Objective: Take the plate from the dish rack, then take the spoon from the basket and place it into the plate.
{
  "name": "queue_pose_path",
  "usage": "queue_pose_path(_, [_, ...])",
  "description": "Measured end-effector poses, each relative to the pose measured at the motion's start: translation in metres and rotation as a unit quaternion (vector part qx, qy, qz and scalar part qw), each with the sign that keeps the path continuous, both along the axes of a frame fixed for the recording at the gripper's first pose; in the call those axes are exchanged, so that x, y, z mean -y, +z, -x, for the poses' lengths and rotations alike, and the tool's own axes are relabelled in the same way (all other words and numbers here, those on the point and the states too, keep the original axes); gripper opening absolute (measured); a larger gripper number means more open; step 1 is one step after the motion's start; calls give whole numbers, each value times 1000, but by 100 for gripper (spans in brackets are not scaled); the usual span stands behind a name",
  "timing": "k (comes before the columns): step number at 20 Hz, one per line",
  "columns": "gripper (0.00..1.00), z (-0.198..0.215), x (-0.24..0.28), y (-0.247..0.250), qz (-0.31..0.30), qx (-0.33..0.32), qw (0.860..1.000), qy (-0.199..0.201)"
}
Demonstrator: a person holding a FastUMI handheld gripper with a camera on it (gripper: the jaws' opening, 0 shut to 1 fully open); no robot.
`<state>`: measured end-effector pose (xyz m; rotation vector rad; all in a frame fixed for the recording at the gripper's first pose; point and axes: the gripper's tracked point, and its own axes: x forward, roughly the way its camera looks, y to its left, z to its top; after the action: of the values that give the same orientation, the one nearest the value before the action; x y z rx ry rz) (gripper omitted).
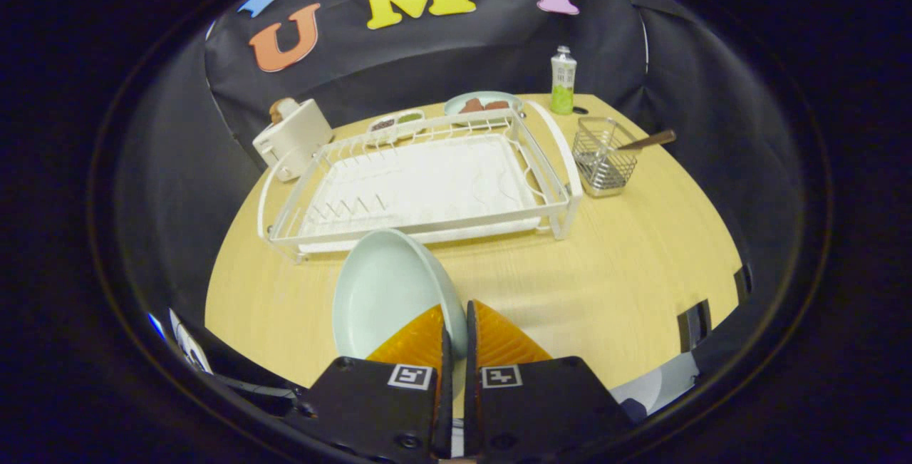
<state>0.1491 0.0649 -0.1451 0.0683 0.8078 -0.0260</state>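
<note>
Clamped on the rim of the pale plate (385, 293), both fingers (417, 341) of the gripper (456, 332) pressed nearly together with only the plate edge between them. Held tilted on its edge, out of the white dish rack (427, 186) and over the bare wooden table (613, 271) just in front of it; hard to tell whether the lower rim touches the tabletop or hangs above it. Rack now without dishes. Beyond the rack's right end, the wire basket (604, 157), with the wooden-handled spoon (645, 141) leaning out toward the right. Behind the rack: a toaster (292, 136), a dish of food (483, 102), a small tray (396, 122) and a bottle (563, 81).

Probably midway through setting the plate down. Risks from here: a thin rim grip on a tilted plate, so likely to swing or slip if lowered fast; released on its edge, liable to roll or clatter instead of lying flat. Set too near the rack, awkward later for bringing the spoon across. Light basket liable to tip if the spoon gets dragged sideways.
</note>
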Motion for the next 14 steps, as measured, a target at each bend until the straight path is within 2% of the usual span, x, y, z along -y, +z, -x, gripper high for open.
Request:
queue_pose_path(3, [12, -2, 16, -12, -47, -16, 999, 18])
queue_pose_path(8, [13, -5, 52, -34, -101, -34, 994, -1])
queue_pose_path(11, [13, -10, 74, -40, -91, -32, 995, -30])
queue_pose_path(14, [11, -13, 80, -38, -73, -20, 997, -24])
